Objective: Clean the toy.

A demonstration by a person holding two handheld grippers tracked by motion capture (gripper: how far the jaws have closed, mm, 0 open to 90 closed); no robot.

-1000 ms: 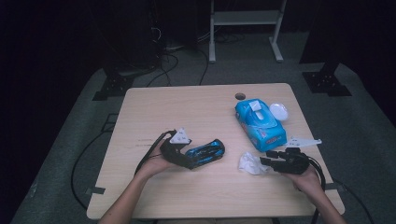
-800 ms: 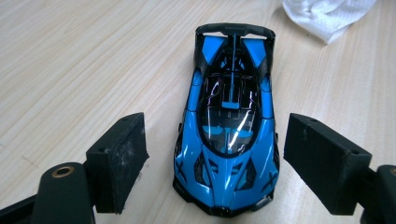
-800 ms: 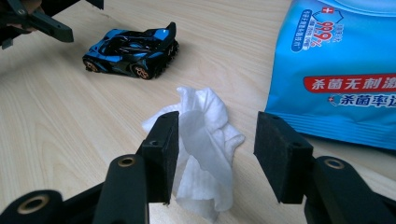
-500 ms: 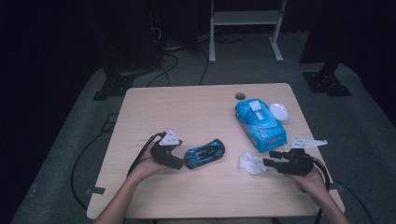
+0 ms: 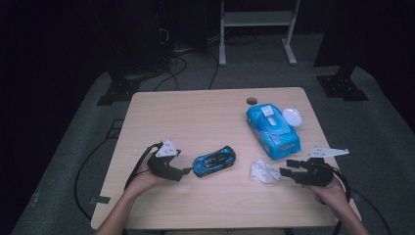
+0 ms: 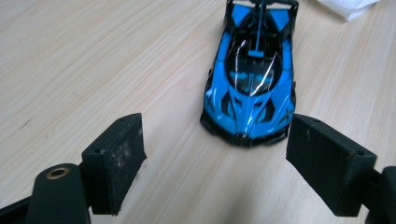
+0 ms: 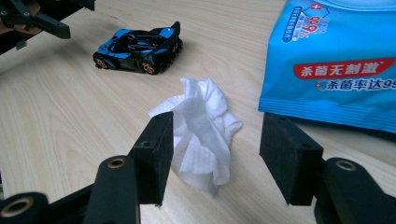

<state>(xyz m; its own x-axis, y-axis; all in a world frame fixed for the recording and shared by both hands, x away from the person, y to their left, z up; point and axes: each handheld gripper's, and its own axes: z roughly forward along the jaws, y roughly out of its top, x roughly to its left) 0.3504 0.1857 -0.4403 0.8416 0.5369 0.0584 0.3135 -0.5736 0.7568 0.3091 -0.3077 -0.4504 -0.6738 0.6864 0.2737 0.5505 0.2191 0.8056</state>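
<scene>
Two grippers are in my hands, low over the near half of the wooden tabletop (image 5: 195, 110). My left gripper (image 5: 187, 171) points right at the blue toy car (image 5: 214, 161), which sits on its wheels just beyond the jaw tips. In the left gripper view the car (image 6: 251, 79) lies ahead of the pads (image 6: 119, 156), one end toward me; the jaws are spread wider than the car, have just been opening a little more, and nothing is between them.

My right gripper (image 5: 286, 169) points left at the crumpled white wipe (image 5: 263, 171), which lies on the tabletop just right of the car and near the front edge. In the right gripper view the wipe (image 7: 201, 126) sits partly between my jaws, with the left pad (image 7: 156, 156) close against its folds; I cannot tell whether it touches. The right pad stands clear of it. These jaws are spread too and have just been opening.

A blue pack of wet wipes (image 5: 271, 129) lies flat just beyond the crumpled wipe, toward the far right, and a small white round lid (image 5: 292, 116) rests right beside it.
</scene>
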